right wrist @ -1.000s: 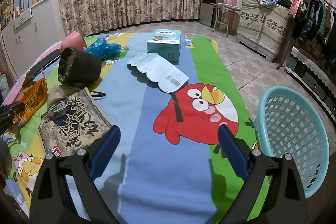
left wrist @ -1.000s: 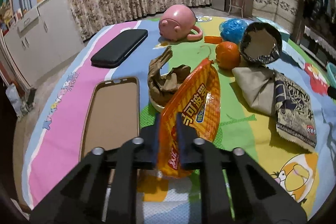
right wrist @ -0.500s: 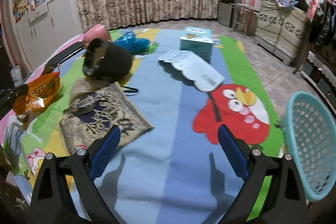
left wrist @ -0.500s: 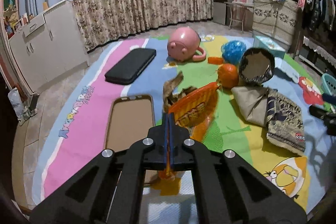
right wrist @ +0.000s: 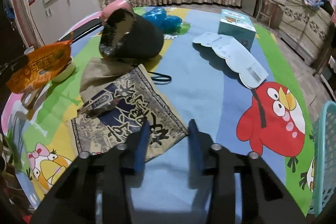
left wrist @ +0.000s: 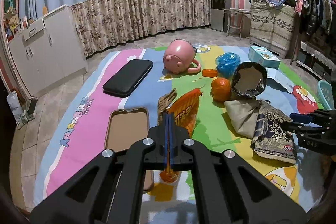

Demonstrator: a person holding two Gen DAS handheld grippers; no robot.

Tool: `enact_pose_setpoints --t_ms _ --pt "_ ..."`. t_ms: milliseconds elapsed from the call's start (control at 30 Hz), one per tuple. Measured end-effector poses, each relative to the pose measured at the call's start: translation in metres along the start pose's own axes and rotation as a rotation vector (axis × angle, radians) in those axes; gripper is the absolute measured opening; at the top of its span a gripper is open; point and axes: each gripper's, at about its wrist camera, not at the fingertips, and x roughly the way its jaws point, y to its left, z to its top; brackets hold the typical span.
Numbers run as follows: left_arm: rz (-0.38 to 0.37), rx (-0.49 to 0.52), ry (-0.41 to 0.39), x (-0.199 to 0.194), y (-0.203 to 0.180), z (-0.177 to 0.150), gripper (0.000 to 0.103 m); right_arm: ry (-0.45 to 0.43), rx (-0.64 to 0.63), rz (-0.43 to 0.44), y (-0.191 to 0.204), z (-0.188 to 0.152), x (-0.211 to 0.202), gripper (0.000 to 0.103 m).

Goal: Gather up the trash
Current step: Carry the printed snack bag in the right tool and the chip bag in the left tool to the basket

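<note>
My left gripper (left wrist: 169,117) is shut on an orange snack wrapper (left wrist: 185,110), which hangs lifted off the play mat (left wrist: 88,119). In the right wrist view the same wrapper (right wrist: 40,67) shows at the far left. My right gripper (right wrist: 169,127) points down over the near corner of a patterned cloth bag (right wrist: 126,110). Its jaws are closing, with that corner lying under the gap; the blue pads (right wrist: 142,140) are not pressing on it. The right gripper (left wrist: 292,122) also shows at the right edge of the left wrist view. A teal basket (right wrist: 324,161) stands at the right.
On the mat lie a brown phone case (left wrist: 128,129), a black case (left wrist: 128,81), a pink pig pot (left wrist: 178,58), an orange fruit (left wrist: 220,88), a blue plastic bag (right wrist: 163,18), a black round pouch (right wrist: 134,39), a teal box (right wrist: 236,24) and a paper card (right wrist: 235,58).
The left gripper has shut on the orange wrapper and lifted it. The right gripper has swung left over the patterned bag and its jaws have narrowed.
</note>
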Motion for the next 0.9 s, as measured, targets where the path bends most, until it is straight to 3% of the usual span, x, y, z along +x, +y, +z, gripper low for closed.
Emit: enact_pose_setpoints --t_ms 33,67,100,333,600,900 --pt "-0.001 0.005 -0.002 -0.001 -0.003 0.001 0.0 -0.01 -0.007 -0.001 0.001 -0.001 -0.003 0.031" --pt "-0.002 0.01 -0.007 -0.003 -0.006 0.002 0.0 -0.018 -0.009 -0.001 0.0 -0.001 -0.006 0.012" --pt "-0.001 0.014 -0.011 -0.004 -0.008 0.004 0.0 -0.023 -0.008 0.001 -0.001 -0.001 -0.011 0.005" --pt "-0.011 0.04 -0.056 -0.027 -0.029 0.016 0.0 -0.12 0.071 0.019 -0.038 -0.005 -0.058 0.005" --pt "-0.072 0.064 -0.128 -0.056 -0.07 0.038 0.0 -0.226 0.196 0.016 -0.097 -0.018 -0.102 0.005" --pt "-0.206 0.108 -0.18 -0.068 -0.145 0.059 0.0 -0.324 0.295 -0.109 -0.155 -0.038 -0.153 0.004"
